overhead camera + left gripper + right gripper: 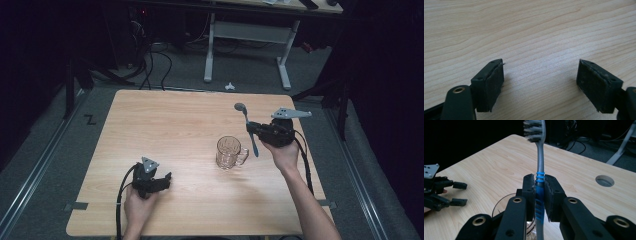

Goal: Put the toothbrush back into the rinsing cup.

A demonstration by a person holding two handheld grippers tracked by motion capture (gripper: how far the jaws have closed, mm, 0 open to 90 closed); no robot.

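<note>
No legible text, labels or numbers (anywhere).

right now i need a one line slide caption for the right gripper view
Right gripper clamps a grey and blue toothbrush upright above a clear glass mug on the light wooden table.

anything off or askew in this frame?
Nothing stands out. The right tool grips the toothbrush squarely at its blue grip, above the upright glass mug. The left tool is open over bare table.
</note>
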